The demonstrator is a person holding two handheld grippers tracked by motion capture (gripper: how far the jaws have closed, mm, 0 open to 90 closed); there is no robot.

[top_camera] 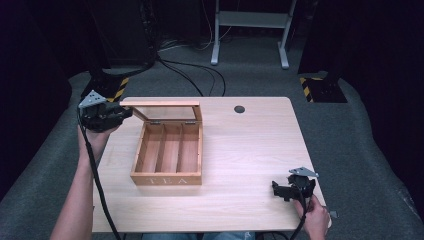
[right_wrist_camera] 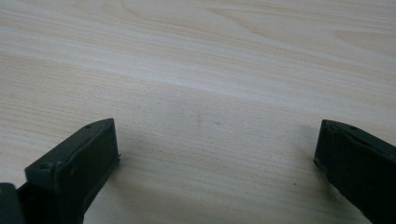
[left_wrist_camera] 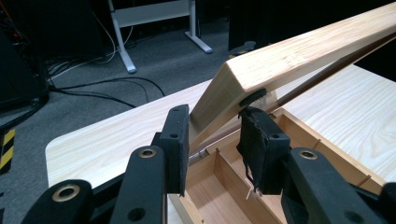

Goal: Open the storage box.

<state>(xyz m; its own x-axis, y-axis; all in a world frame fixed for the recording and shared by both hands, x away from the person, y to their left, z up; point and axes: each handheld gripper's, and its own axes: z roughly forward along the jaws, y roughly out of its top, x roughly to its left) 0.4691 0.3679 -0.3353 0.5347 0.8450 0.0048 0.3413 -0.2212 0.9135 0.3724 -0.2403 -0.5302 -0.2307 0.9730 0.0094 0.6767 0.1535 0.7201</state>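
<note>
High view: we see the tea box [top_camera: 168,156] at centre-left of the table [top_camera: 250,150], its lid [top_camera: 162,106] raised at the far edge.
Left gripper [top_camera: 120,114]: upper left of frame, clamped on the lid's corner.
Left gripper view: we see both pads [left_wrist_camera: 180,140] pressing the lid [left_wrist_camera: 299,56].
Right gripper [top_camera: 280,190]: lower right, jaws wide over bare table, holding nothing.
</note>
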